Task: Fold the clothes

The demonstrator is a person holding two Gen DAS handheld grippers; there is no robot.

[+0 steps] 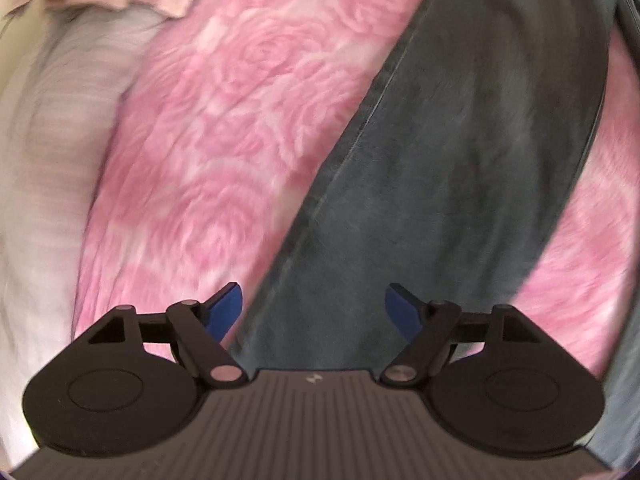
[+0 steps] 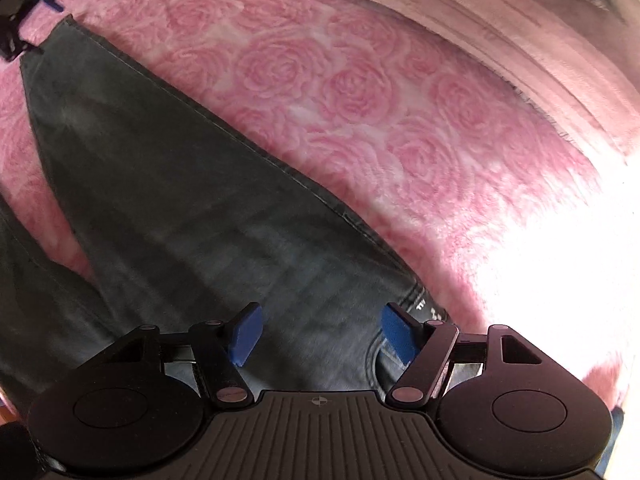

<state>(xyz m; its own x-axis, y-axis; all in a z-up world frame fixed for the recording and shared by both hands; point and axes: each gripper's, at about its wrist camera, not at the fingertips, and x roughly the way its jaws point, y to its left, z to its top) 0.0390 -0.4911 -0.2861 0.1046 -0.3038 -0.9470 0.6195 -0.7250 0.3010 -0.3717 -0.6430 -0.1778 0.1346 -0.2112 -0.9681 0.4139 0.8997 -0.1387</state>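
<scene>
Dark grey jeans lie spread on a pink rose-patterned blanket. In the left wrist view one leg runs diagonally from the lower middle to the upper right, and my left gripper hovers open over its lower part with nothing between the blue pads. In the right wrist view the jeans stretch from the upper left down to a pocket with stitching near my right gripper. That gripper stands open above the denim. My left gripper also shows at the far end of the leg, top left.
A pale pink folded cloth lies along the blanket's far side. A whitish-lilac fabric fills the left of the left wrist view. Bright glare washes out the blanket at the right of the right wrist view.
</scene>
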